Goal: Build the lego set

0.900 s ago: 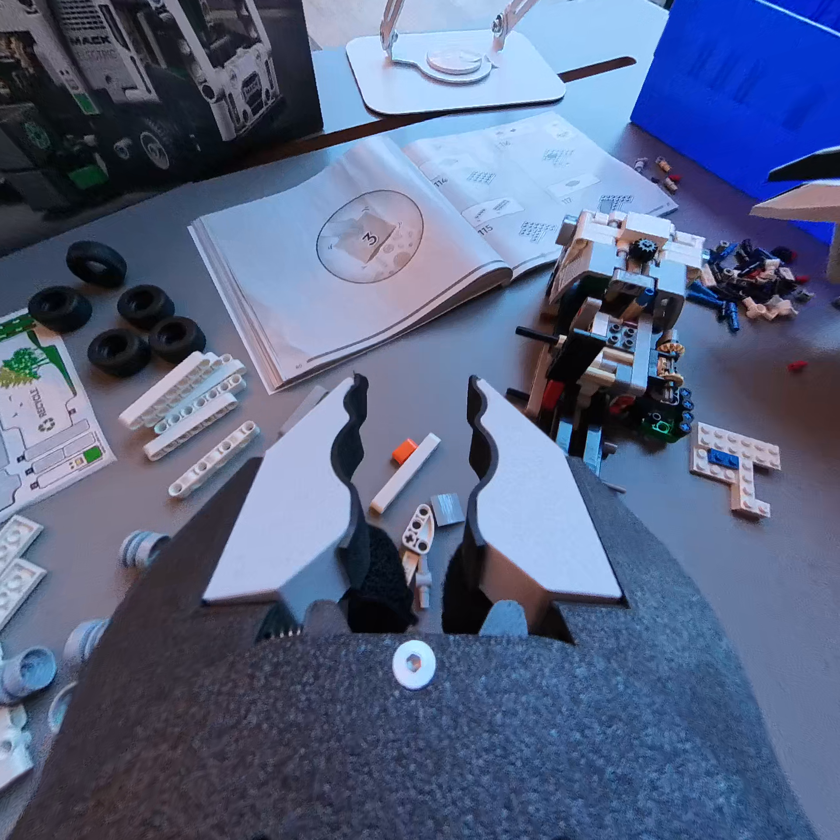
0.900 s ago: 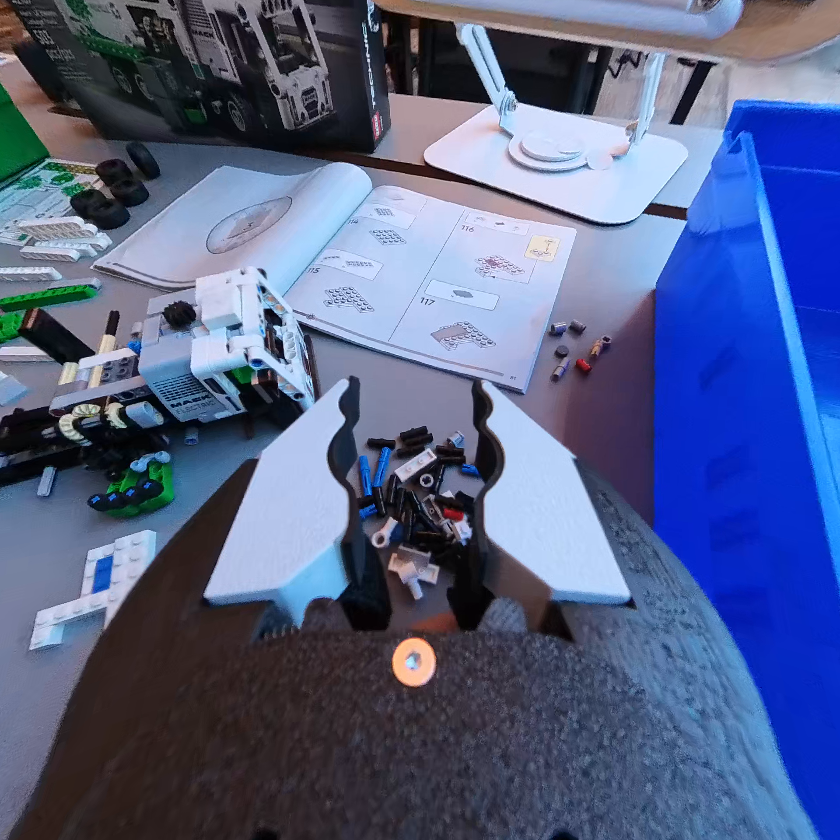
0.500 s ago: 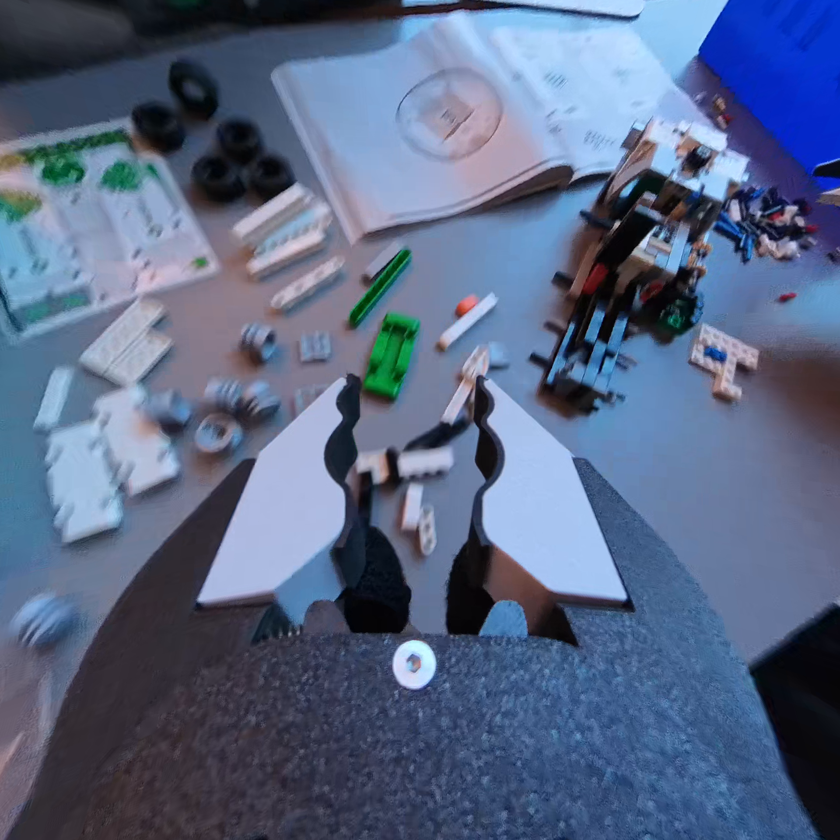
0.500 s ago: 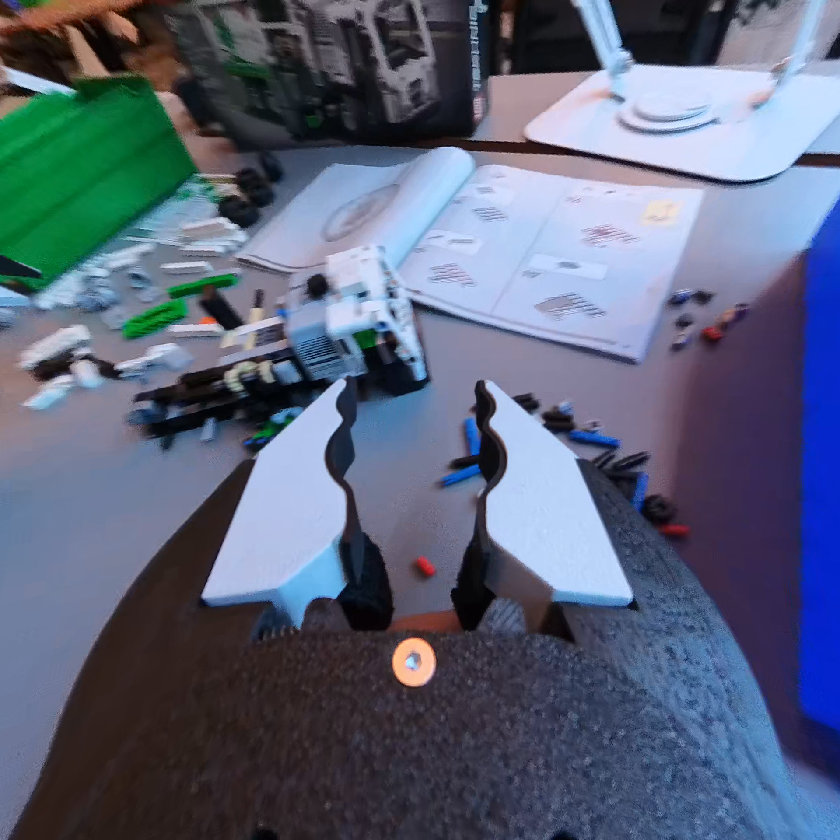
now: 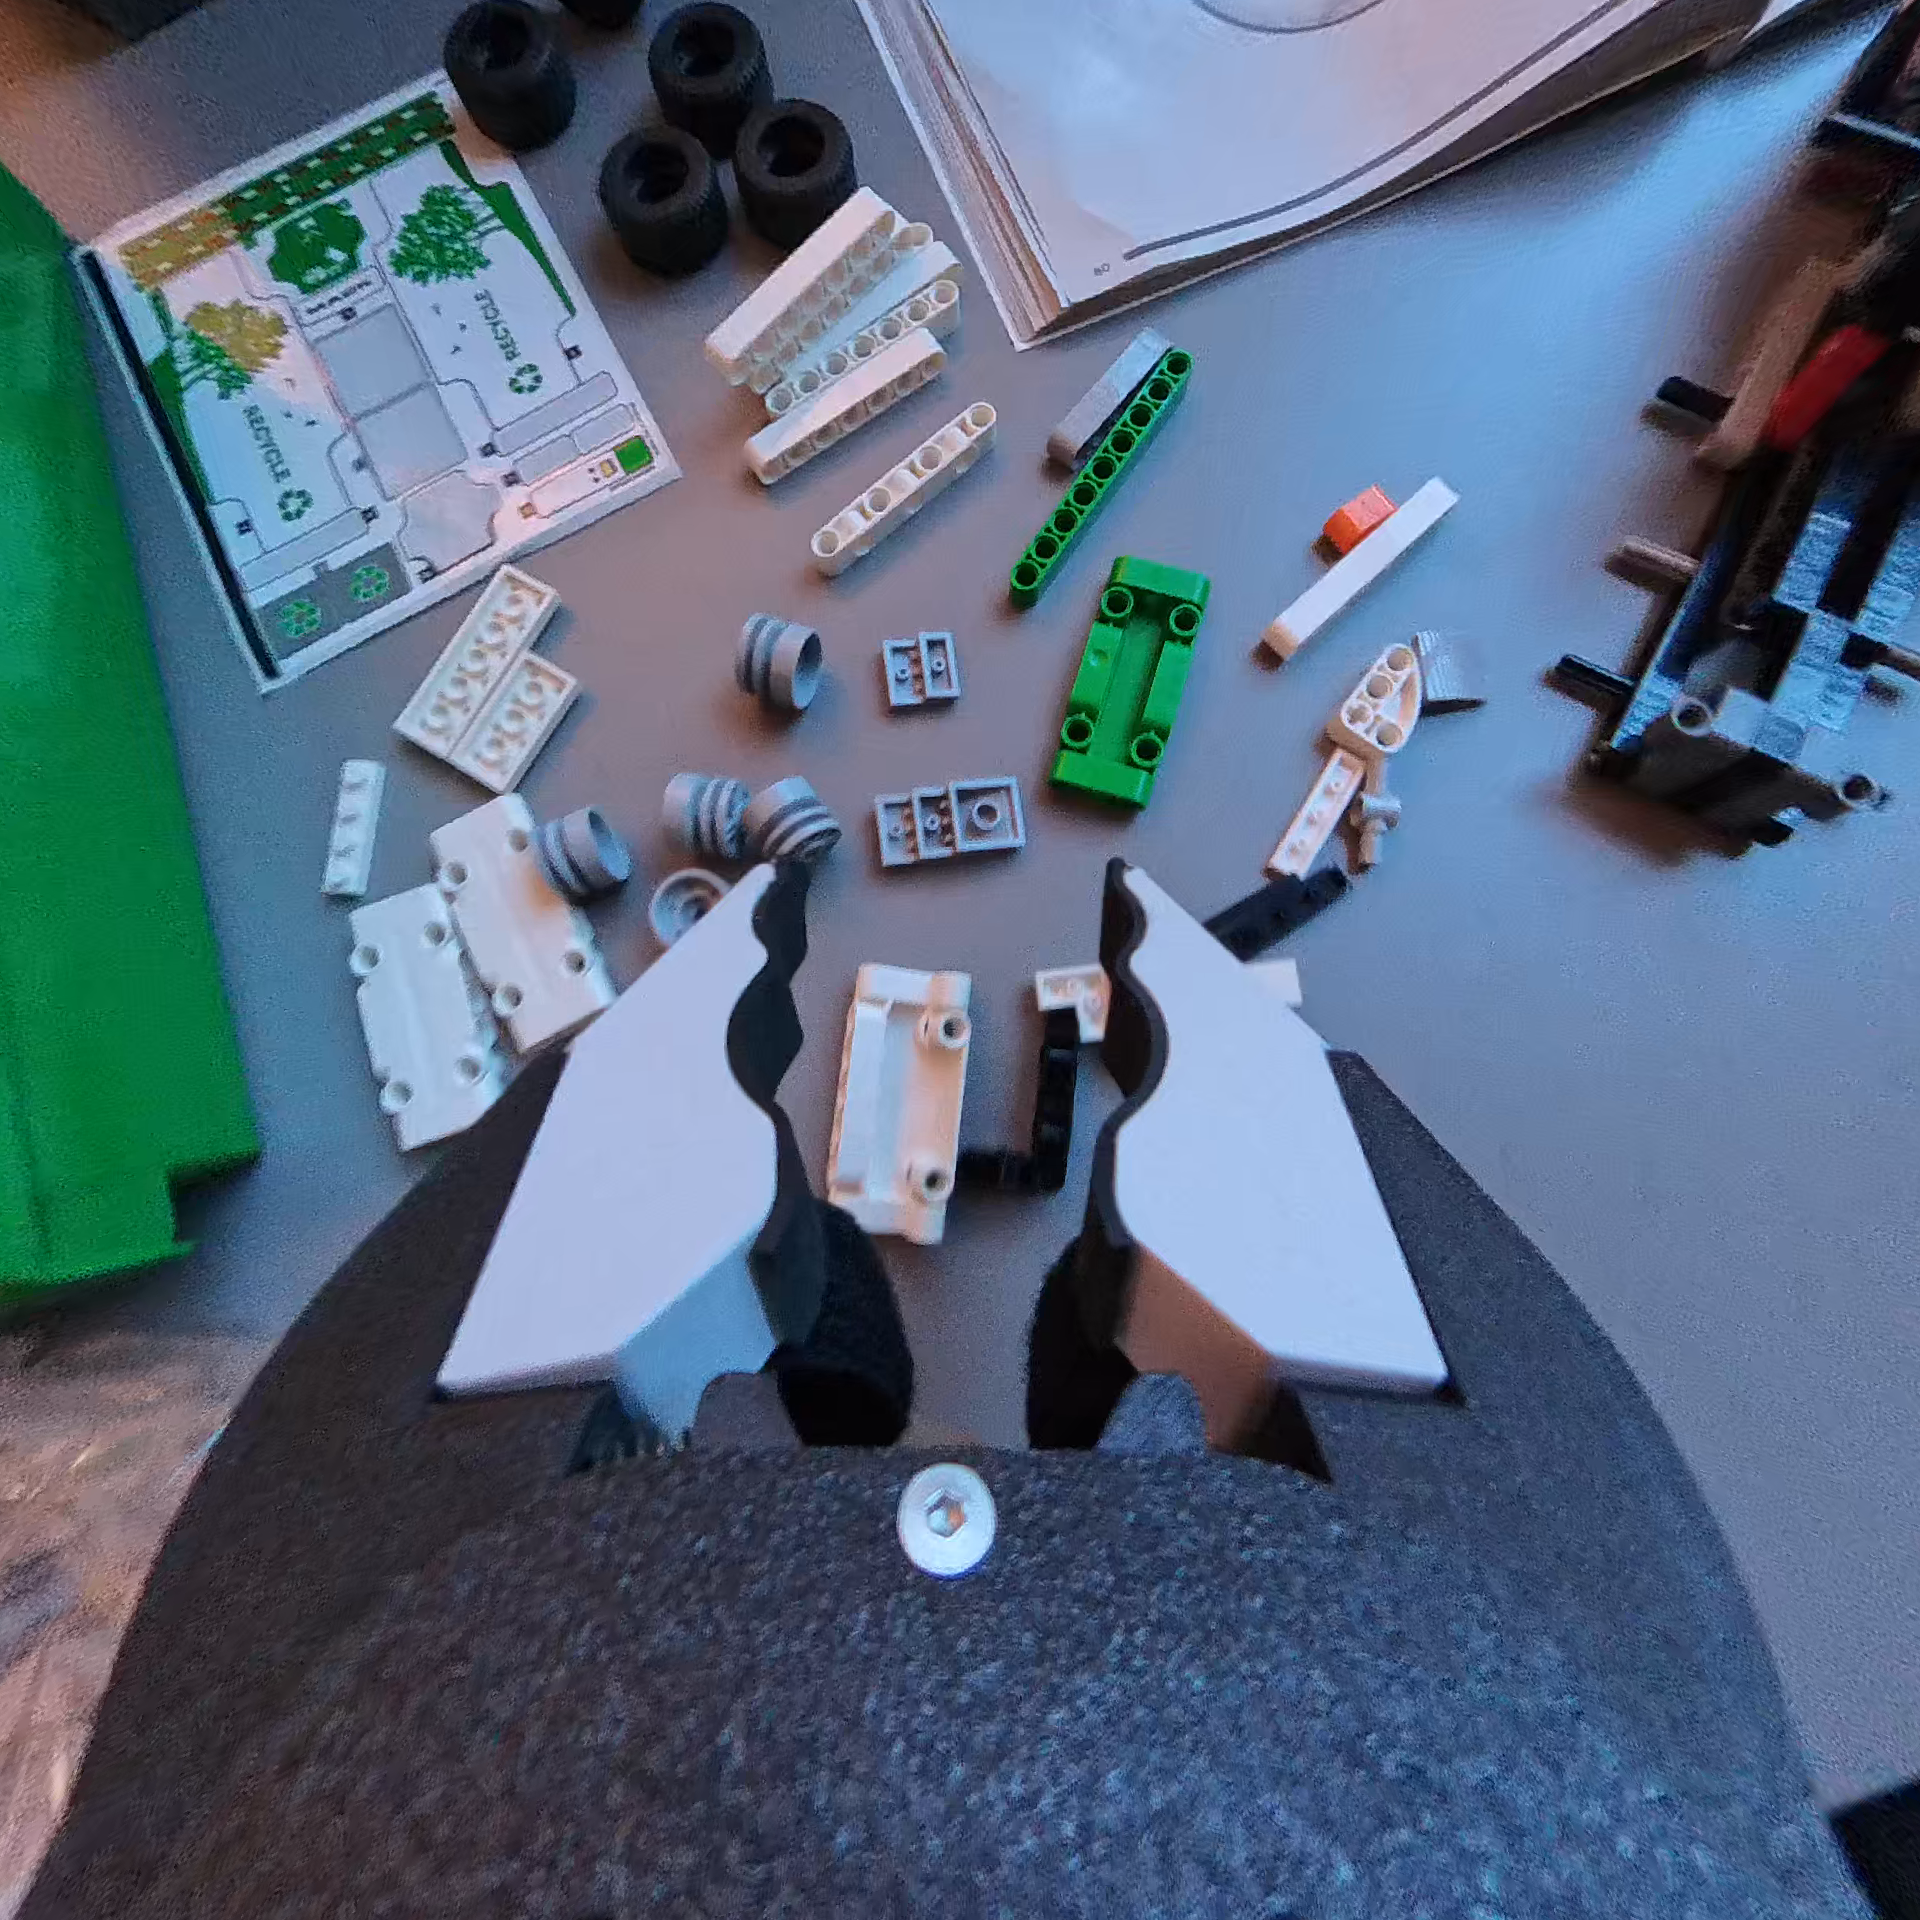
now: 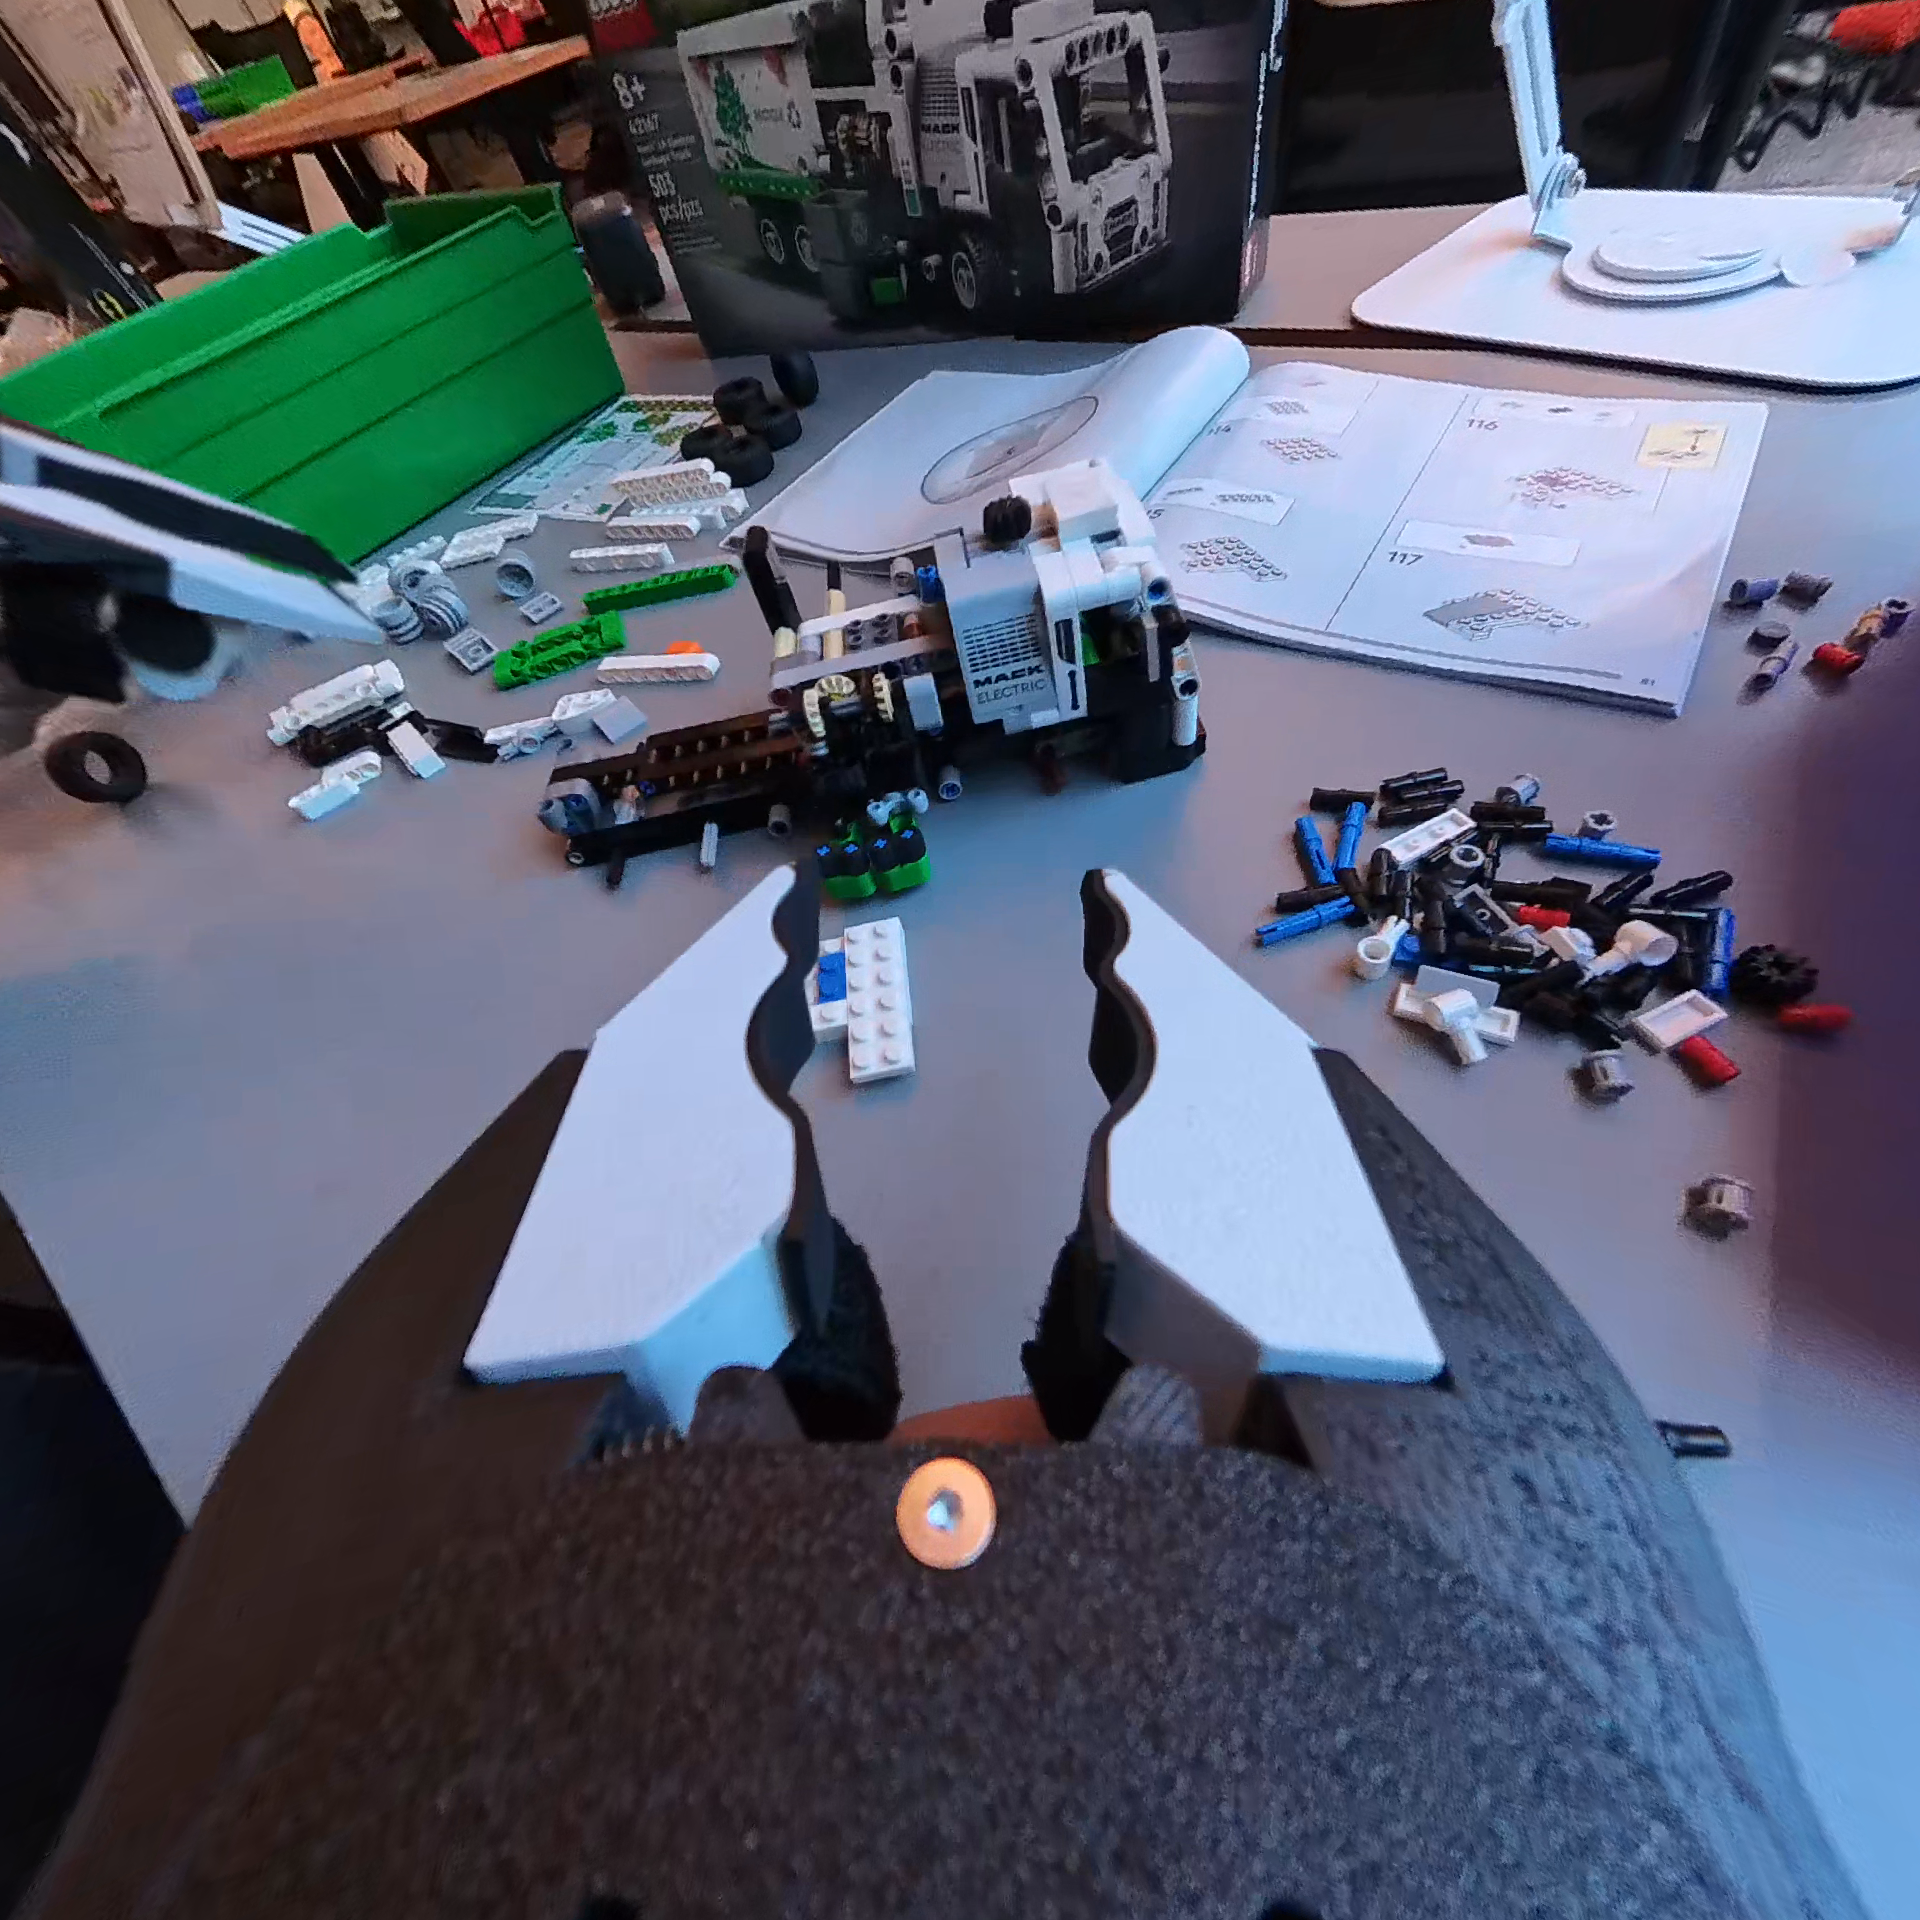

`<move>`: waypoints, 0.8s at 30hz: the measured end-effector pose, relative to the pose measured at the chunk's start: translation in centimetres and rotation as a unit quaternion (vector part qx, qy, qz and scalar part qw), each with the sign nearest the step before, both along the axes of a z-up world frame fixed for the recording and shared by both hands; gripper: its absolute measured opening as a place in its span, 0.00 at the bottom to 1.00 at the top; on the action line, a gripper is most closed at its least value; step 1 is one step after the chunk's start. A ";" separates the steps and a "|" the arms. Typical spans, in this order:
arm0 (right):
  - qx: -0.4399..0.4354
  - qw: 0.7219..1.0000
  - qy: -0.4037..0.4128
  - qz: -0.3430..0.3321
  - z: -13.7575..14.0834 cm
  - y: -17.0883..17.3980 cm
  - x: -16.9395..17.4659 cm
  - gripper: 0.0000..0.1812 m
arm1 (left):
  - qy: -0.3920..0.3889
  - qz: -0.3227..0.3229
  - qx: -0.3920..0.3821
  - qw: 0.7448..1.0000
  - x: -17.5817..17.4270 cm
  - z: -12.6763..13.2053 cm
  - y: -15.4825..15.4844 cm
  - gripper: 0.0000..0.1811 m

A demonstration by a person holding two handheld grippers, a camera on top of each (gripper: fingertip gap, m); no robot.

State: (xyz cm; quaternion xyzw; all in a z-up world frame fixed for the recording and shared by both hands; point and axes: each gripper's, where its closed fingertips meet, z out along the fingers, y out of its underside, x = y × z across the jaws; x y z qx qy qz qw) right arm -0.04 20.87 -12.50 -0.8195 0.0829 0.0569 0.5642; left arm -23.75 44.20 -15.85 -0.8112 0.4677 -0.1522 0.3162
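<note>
Left gripper [image 5: 945, 894] gapes wide above a ribbed white panel [image 5: 902, 1099]; right gripper [image 6: 940, 899] wide, seemingly empty.

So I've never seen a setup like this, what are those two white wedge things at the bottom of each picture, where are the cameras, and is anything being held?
Those white wedges are the two fingers of a hand-held gripper; a person carries one in each hand, and a camera on each looks forward along its fingers.

The left gripper hovers open over loose parts on the grey table: a white rectangular panel piece lies between its fingers, with a green flat frame piece and four black rubber tyres farther off.

The right gripper is also open. Ahead of it lie a white studded plate, the half-built white and black truck model, the open instruction booklet and a pile of small black and blue pins.

Nothing is held.
</note>
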 end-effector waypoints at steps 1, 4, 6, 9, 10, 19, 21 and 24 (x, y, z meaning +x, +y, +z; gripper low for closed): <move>-0.002 1.000 -0.005 -0.001 -0.1 0.0 0.0 0.28 | 0.006 0.000 -0.004 1.000 0.6 -0.5 0.2 0.31; 0.000 1.000 -0.013 0.001 -0.1 -0.1 -0.1 0.28 | 0.016 0.006 -0.020 1.000 1.8 -1.7 0.5 0.28; 0.001 1.000 -0.016 0.004 -0.1 -0.2 0.0 0.27 | 0.033 0.017 -0.018 0.999 1.8 -2.4 1.0 0.28; -0.003 1.000 -0.016 0.006 -0.5 -0.4 0.4 0.27 | 0.053 0.029 -0.015 0.998 1.5 -3.1 1.4 0.27; -0.004 1.000 -0.014 0.008 -0.5 -0.5 0.4 0.27 | 0.052 0.031 -0.018 0.998 1.5 -3.2 1.4 0.26; -0.015 0.998 -0.042 0.051 -0.8 0.1 -0.3 0.26 | 0.016 0.022 -0.023 0.999 1.8 -2.5 0.9 0.18; -0.011 0.995 -0.060 0.079 -0.4 0.5 -1.4 0.26 | -0.070 -0.007 -0.048 0.996 3.4 -0.6 -0.6 0.18; 0.011 0.989 -0.087 0.119 0.7 1.9 -3.5 0.26 | -0.245 -0.070 -0.128 0.959 6.9 3.7 -5.3 0.18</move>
